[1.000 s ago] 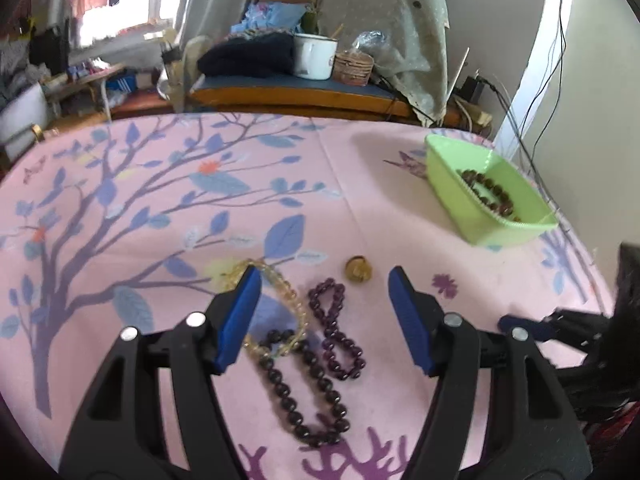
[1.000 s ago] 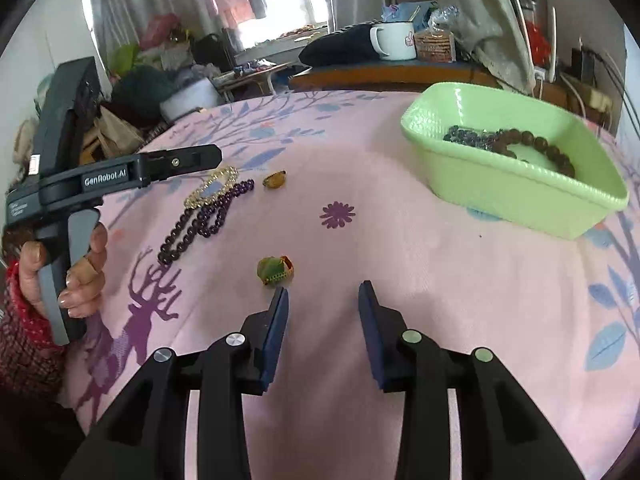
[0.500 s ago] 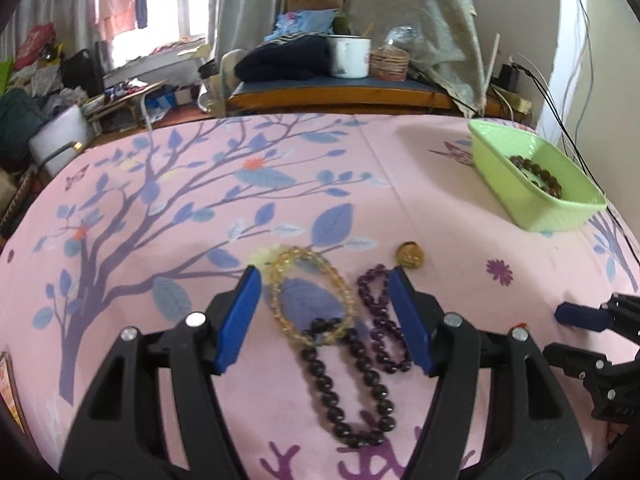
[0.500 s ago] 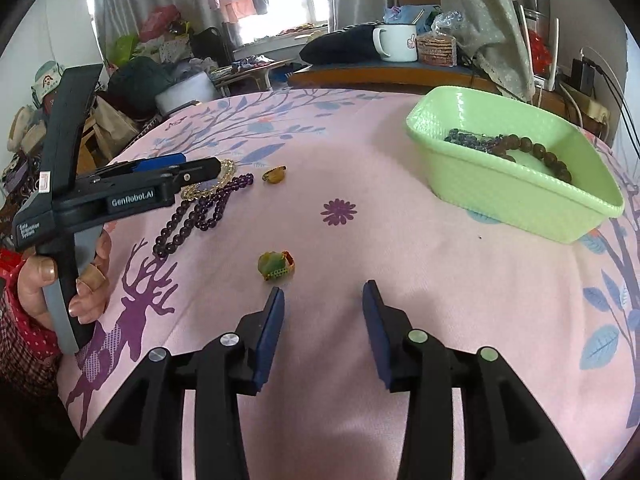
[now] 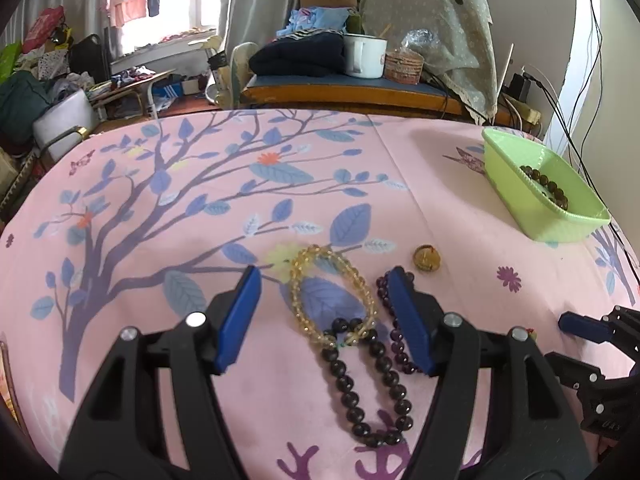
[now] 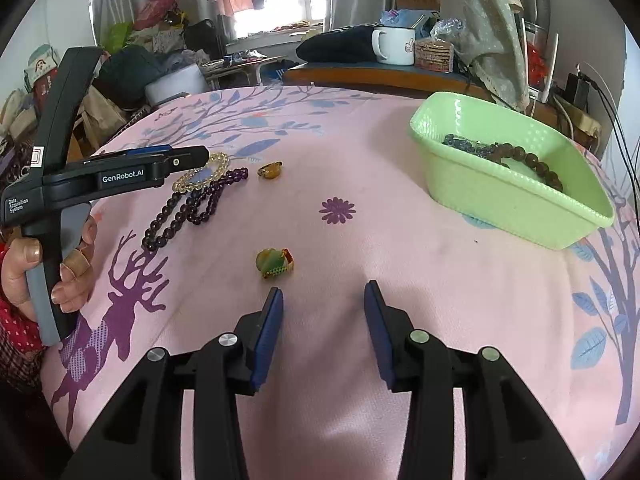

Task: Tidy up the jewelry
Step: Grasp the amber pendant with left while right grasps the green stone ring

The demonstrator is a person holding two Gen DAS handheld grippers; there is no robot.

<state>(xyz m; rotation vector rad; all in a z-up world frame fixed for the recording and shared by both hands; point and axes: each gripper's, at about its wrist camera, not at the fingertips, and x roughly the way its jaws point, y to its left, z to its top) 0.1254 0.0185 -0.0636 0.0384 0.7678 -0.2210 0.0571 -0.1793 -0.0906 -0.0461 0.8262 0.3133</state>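
Observation:
My left gripper [image 5: 324, 300] stands open low over the pink cloth. The yellow bead bracelet [image 5: 332, 292] lies between its fingers, untouched by the pads. A dark bead bracelet [image 5: 364, 380] overlaps the yellow one's near end. A purple bracelet [image 5: 382, 284] is partly hidden behind the right finger. An amber ring [image 5: 427, 258] lies just beyond. My right gripper [image 6: 322, 308] is open with nothing between its fingers, and a green-and-yellow stone piece [image 6: 275, 263] lies just ahead of its left finger. The green tray [image 6: 508, 200] at the right holds brown beads [image 6: 528, 158].
A person's hand [image 6: 40, 268] grips the left tool's handle at the table's left edge. A low table [image 5: 352, 90] beyond the far edge carries a white mug [image 5: 366, 56], a small basket and folded clothes. Cables hang by the wall at the right.
The left gripper has shifted left over the bracelets, so the yellow one now lies between its fingers instead of under the left finger. The right gripper's jaws have widened a little.

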